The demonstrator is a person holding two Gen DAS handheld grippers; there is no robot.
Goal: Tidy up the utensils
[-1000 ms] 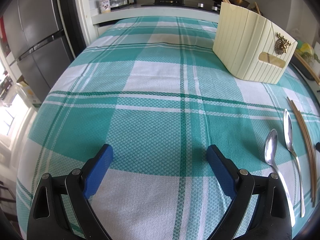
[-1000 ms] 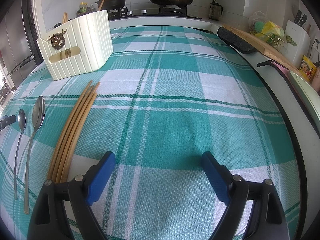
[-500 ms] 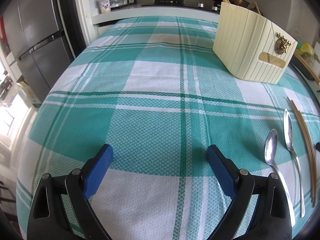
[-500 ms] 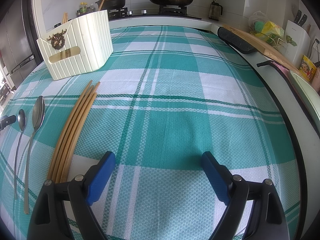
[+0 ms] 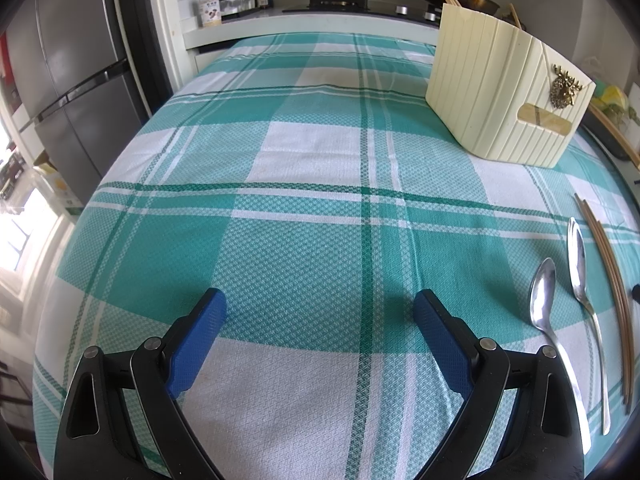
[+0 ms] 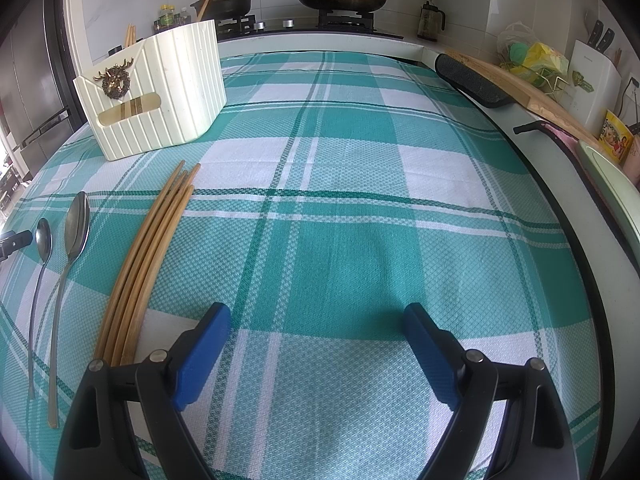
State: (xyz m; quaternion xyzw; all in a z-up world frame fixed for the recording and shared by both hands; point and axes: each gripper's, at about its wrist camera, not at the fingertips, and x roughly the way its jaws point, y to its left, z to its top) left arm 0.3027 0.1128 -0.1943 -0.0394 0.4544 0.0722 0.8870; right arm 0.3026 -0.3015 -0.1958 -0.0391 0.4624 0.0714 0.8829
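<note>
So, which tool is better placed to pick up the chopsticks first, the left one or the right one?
Probably the right tool. The chopsticks end just beside its left finger, and it is open. From the left tool, also open, the chopsticks lie beyond the two spoons.

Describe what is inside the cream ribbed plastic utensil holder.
Wooden chopstick tips rise above the cream ribbed plastic utensil holder; more sticks show through its front slot. Its walls hide the rest.

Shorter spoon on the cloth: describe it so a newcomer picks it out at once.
Start at the cream utensil holder on the checked tablecloth. In front of it lie the chopsticks, then two spoons side by side. The shorter spoon is the outermost from the chopsticks, with a smaller bowl than the longer spoon.
</note>
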